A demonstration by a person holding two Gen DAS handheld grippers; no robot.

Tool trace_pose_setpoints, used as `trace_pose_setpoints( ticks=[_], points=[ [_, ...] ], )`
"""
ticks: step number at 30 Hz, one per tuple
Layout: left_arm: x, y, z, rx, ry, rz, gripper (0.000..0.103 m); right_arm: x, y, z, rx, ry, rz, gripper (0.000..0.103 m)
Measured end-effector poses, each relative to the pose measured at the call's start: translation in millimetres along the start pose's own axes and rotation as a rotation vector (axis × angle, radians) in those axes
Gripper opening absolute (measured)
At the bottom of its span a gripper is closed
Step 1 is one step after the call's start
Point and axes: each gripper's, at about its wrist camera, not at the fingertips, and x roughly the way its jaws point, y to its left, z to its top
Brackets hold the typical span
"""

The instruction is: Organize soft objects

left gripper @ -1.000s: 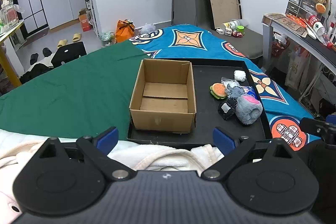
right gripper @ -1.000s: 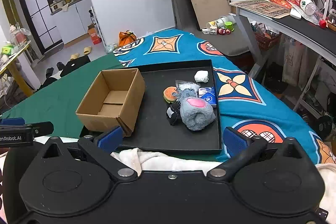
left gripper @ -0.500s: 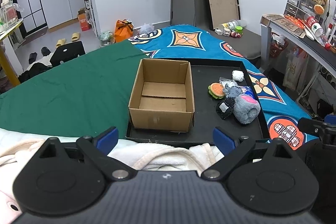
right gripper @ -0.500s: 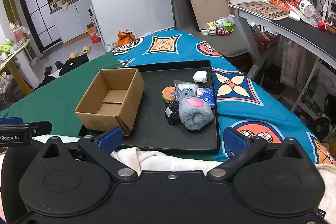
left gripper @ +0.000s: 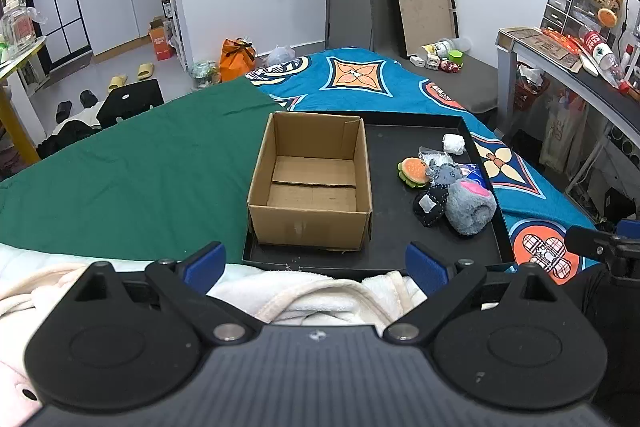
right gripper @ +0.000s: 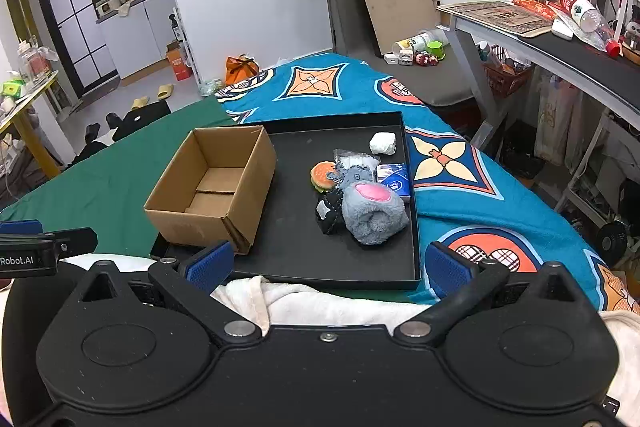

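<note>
Both wrist cams sit low at the near edge of the bed, looking forward and slightly down along their own jaws, well back from the work area.

Left wrist view: faces the cardboard box (left gripper: 310, 183) nearly head-on, black tray (left gripper: 384, 243) centre-right, soft toys off to the right. Right gripper's body pokes in at the right edge.

Right wrist view: sits further right, sees the cardboard box (right gripper: 212, 187) at an angle from its right side, tray (right gripper: 296, 239) centred. Left gripper's body at left edge.

Shared: box, tray, toy pile, bed covers, back wall, desk (right gripper: 560, 47) on the right.
</note>
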Motion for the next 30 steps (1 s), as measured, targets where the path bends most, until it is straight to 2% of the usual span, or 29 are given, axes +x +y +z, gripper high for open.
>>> trace_pose_setpoints(
  ticks=[30],
  points=[
    [-3.6,-0.3,-2.8,0.007,0.007,0.0,0.096,0.2,-1.4,-2.1,0.001,0.017,0.009,0.103]
  ],
)
